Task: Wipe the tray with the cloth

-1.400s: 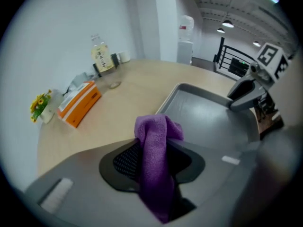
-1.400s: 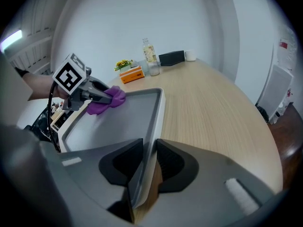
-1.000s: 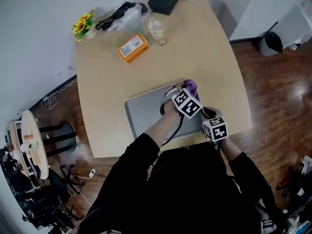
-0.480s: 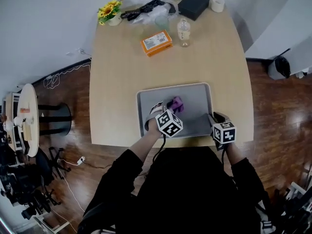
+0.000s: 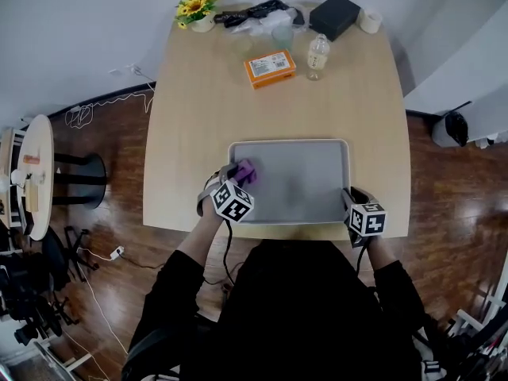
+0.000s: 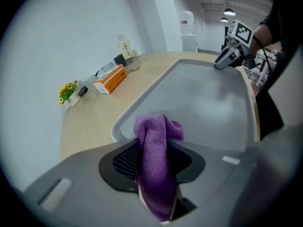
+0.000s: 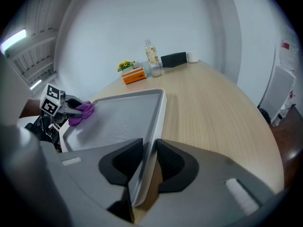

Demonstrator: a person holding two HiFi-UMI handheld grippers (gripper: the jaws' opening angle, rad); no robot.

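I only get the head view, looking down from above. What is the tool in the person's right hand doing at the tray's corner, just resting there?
Observer: No. The right gripper is clamped on the tray. Its fingers pinch the raised rim from both sides.
Operator: And the purple bit at the other tool?
Observer: That is a purple cloth. The left gripper has its fingers shut on it, and a folded end pokes out ahead, at the tray's corner.
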